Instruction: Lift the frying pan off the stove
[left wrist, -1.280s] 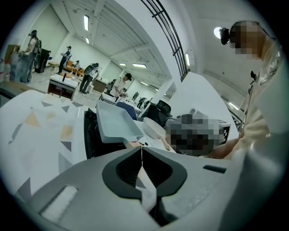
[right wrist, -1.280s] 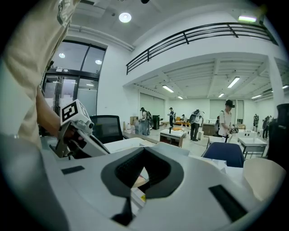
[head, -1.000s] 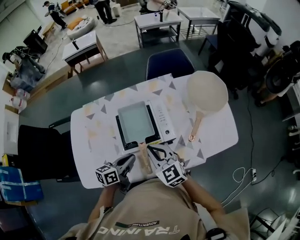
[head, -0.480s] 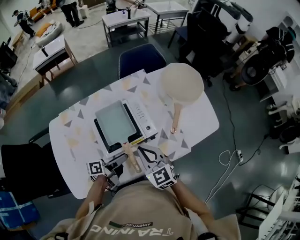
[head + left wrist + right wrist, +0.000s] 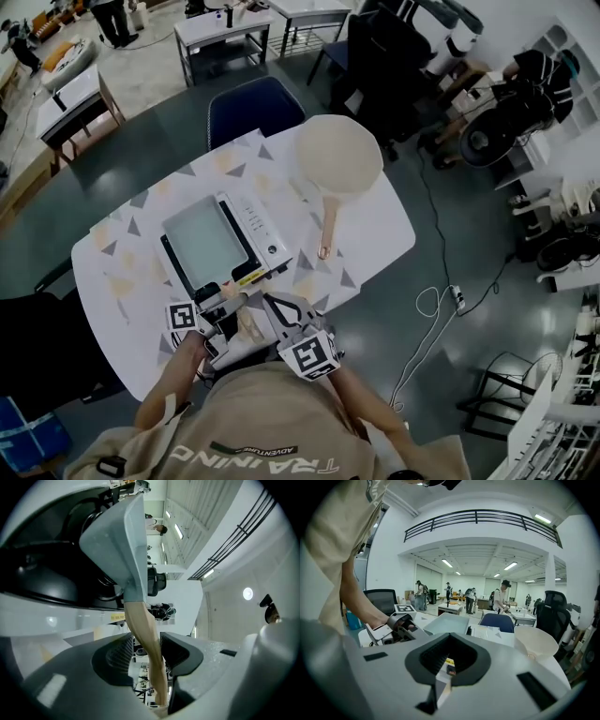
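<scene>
Though triangle-patterned — white table (image 5: 372, 240), glossy floor (image 5: 469, 216).

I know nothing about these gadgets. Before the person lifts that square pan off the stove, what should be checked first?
1. Square pan sits on the stove: ok.
2. Wooden handle lies between the left tongs: ok.
3. Left tongs clamped on the handle: not ok, their jaws are opening.
4. Right tongs free to help: ok, open with nothing between them.
5. Round cream pan out of the way: ok, it lies apart, to the right of the stove.
</scene>
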`<action>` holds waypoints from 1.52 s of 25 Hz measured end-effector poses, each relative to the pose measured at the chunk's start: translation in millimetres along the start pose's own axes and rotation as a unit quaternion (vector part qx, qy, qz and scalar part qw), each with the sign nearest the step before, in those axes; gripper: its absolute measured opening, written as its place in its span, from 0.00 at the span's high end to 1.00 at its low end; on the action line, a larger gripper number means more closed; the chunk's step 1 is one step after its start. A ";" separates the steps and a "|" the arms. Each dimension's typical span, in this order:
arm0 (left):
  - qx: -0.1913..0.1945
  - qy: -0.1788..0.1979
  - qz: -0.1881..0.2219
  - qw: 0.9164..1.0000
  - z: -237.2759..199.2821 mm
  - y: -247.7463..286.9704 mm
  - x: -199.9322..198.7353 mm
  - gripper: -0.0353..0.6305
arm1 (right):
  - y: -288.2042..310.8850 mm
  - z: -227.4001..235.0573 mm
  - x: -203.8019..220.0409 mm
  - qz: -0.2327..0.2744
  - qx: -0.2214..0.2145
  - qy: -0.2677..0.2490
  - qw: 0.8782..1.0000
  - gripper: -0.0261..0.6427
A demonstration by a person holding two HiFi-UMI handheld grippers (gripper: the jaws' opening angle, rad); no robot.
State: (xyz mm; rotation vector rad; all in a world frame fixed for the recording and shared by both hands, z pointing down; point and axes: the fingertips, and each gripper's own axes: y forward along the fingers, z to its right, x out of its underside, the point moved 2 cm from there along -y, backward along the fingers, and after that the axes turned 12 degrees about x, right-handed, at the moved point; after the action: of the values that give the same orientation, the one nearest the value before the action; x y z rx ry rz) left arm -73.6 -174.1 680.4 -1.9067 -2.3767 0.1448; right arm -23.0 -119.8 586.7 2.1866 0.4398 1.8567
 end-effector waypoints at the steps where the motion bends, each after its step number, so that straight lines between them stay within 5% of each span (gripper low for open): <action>1: 0.001 -0.004 -0.003 1.000 -1.6 4.1 0.3 0.71 | -0.8 1.3 2.1 -0.002 0.002 0.002 1.000 0.97; 10: 0.004 -0.024 0.004 1.000 -5.4 32.8 -7.9 0.71 | -2.8 0.7 7.5 -0.015 -0.009 0.011 1.000 0.97; 18: 0.022 -0.051 0.034 0.998 -5.1 40.1 -12.9 0.87 | 1.3 1.9 2.8 -0.009 -0.037 -0.005 0.999 0.97; 26: -0.012 -0.006 0.008 1.000 -7.6 36.3 -7.2 0.87 | -2.0 8.6 10.6 -0.012 -0.067 -0.016 0.998 0.97; 38: -0.023 0.013 0.029 0.999 17.1 27.7 -7.9 0.83 | 6.0 15.9 6.5 0.013 -0.090 -0.021 0.996 0.97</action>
State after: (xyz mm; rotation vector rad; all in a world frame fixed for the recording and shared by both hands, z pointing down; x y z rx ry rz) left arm -47.3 -176.2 659.8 -1.9852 -2.3288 0.0690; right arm -5.9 -122.7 592.2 2.1159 0.2265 1.7854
